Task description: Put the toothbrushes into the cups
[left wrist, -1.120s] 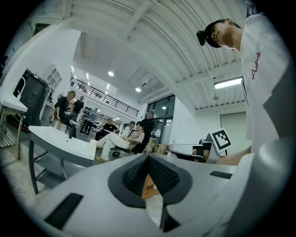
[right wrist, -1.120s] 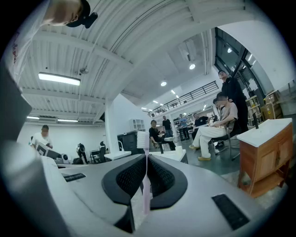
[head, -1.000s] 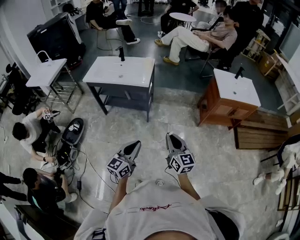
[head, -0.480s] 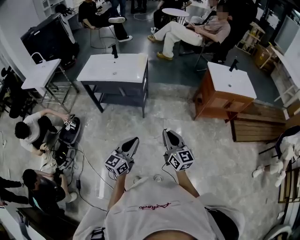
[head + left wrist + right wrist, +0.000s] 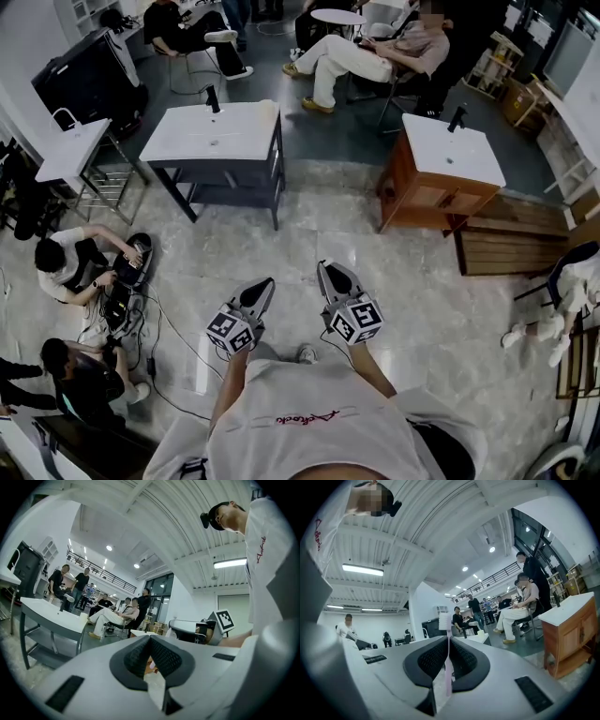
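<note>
My right gripper [image 5: 449,644] is pinching a pale pink toothbrush [image 5: 447,656] by its handle, with the bristle head standing up above the pads. My left gripper [image 5: 150,644] has its jaws pressed together at the tips, and I cannot make out anything nipped between them. Both point forward and level in front of my chest. I see no cup for certain in any view, so the brush is in my grip and well apart from where it must go.

The handle is thin and the brush stands tall in the pads, so I judge it could pivot or slip if I bump it or jolt while carrying it. A tilted brush would then be hard to aim into a cup mouth.

Ahead, the pale floor [image 5: 309,234] is open between the grey-framed sink table [image 5: 220,131] and the wooden vanity [image 5: 412,202], and that gap is my clear lane. On my left, two people crouch by gear [image 5: 61,267] with cables [image 5: 164,328] trailing towards my feet; these are a trip risk. On my right, a slatted wooden bench [image 5: 511,253] lies beside the vanity, so I should keep to the middle
</note>
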`<state>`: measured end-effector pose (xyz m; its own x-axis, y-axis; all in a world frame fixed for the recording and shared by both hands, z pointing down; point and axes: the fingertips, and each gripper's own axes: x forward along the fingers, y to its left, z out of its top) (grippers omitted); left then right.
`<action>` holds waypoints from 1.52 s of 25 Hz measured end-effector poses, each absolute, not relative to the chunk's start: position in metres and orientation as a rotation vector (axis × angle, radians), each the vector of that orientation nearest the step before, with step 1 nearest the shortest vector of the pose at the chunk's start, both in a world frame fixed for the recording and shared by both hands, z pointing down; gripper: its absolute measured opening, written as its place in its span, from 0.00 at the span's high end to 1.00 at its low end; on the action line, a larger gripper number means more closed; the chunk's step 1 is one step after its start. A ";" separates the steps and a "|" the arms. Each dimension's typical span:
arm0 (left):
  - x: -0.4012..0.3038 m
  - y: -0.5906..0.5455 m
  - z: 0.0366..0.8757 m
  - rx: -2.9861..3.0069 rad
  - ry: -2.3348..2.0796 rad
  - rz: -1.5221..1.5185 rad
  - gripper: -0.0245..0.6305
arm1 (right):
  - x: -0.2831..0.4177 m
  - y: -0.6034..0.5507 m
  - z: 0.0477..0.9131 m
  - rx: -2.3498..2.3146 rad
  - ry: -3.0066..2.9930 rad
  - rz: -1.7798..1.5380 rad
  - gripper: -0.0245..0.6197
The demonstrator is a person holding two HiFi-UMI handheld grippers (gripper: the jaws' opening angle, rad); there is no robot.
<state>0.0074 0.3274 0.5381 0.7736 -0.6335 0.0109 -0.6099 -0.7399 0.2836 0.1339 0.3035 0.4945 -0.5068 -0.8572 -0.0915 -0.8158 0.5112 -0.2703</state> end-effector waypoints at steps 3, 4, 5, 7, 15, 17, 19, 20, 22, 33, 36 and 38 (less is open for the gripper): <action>0.020 0.329 0.537 2.701 -0.960 -0.124 0.95 | 0.145 0.307 0.499 -1.430 2.534 -0.291 0.91; 0.024 0.329 0.537 2.701 -0.958 -0.123 0.95 | 0.149 0.307 0.500 -1.435 2.531 -0.293 0.91; 0.027 0.328 0.537 2.700 -0.956 -0.121 0.95 | 0.153 0.307 0.501 -1.441 2.528 -0.294 0.91; 0.029 0.327 0.539 2.694 -0.960 -0.122 0.95 | 0.156 0.306 0.501 -1.448 2.526 -0.296 0.91; 0.023 0.310 0.550 2.659 -1.003 -0.144 0.95 | 0.149 0.283 0.508 -1.423 2.571 -0.281 0.91; 0.016 0.299 0.554 2.652 -1.016 -0.155 0.95 | 0.142 0.271 0.510 -1.413 2.579 -0.278 0.91; 0.008 0.287 0.558 2.645 -1.024 -0.160 0.95 | 0.133 0.258 0.512 -1.404 2.587 -0.275 0.91; 0.005 0.280 0.560 2.641 -1.027 -0.163 0.95 | 0.129 0.251 0.513 -1.401 2.591 -0.276 0.91; -0.001 0.263 0.564 2.636 -1.028 -0.171 0.95 | 0.122 0.235 0.513 -1.399 2.595 -0.275 0.91; -0.019 0.166 0.576 2.597 -1.004 -0.191 0.95 | 0.098 0.137 0.527 -1.410 2.626 -0.328 0.91; -0.027 0.140 0.575 2.591 -0.999 -0.197 0.95 | 0.088 0.110 0.527 -1.407 2.632 -0.340 0.91; -0.032 0.123 0.573 2.589 -0.991 -0.197 0.95 | 0.080 0.093 0.525 -1.404 2.633 -0.345 0.91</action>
